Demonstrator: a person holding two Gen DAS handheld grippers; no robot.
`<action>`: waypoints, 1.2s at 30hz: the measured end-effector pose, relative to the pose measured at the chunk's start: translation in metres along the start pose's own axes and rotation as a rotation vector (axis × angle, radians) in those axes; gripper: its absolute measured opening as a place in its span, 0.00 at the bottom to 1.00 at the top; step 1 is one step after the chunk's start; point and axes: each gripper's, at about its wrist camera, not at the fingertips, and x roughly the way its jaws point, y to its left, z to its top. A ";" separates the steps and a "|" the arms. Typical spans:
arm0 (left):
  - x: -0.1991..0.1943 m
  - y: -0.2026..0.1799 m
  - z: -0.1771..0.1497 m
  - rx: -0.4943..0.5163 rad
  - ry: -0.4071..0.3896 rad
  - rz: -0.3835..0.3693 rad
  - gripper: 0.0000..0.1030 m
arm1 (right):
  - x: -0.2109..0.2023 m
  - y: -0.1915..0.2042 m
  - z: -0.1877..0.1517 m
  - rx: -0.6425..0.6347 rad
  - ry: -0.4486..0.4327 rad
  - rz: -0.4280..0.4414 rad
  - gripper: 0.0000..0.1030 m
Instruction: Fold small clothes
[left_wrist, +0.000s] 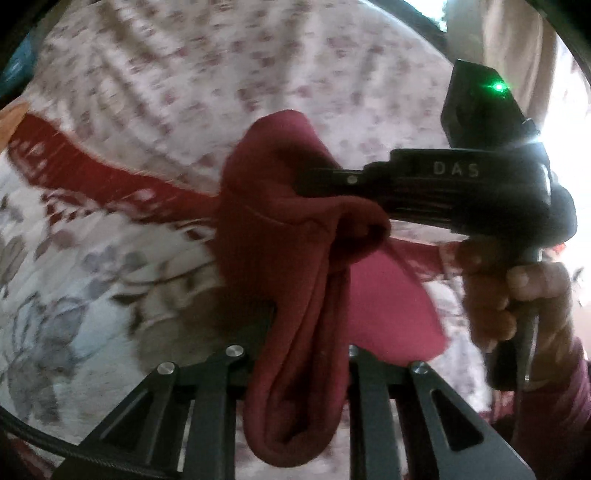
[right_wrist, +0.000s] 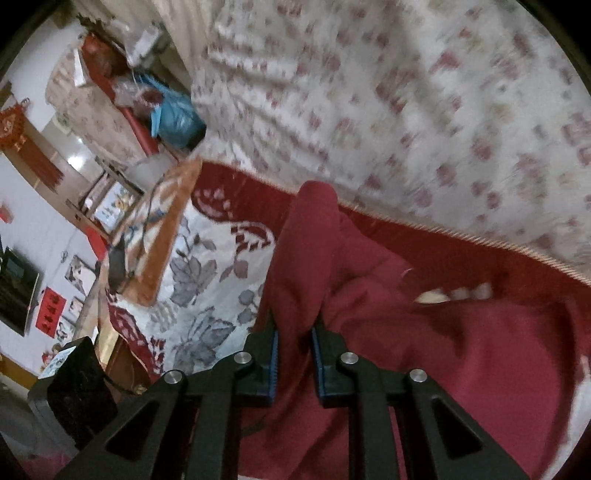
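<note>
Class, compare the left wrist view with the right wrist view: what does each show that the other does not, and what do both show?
Only the left wrist view: the right tongs seen from the side, marked DAS, with a green light, and the hand gripping their handle.
Only the right wrist view: the room's wall with red decorations, a blue bag, and blue-edged pads closed on cloth.
Both: the dark red garment pinched and lifted over the floral bedspread.
</note>
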 end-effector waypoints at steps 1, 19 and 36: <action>0.003 -0.017 0.004 0.028 0.006 -0.016 0.17 | -0.014 -0.005 0.001 0.003 -0.018 -0.007 0.15; 0.106 -0.145 -0.016 0.185 0.265 -0.156 0.54 | -0.095 -0.198 -0.101 0.408 -0.092 -0.157 0.22; 0.066 -0.075 -0.020 0.198 0.170 0.100 0.74 | -0.099 -0.118 -0.136 0.243 -0.075 -0.194 0.07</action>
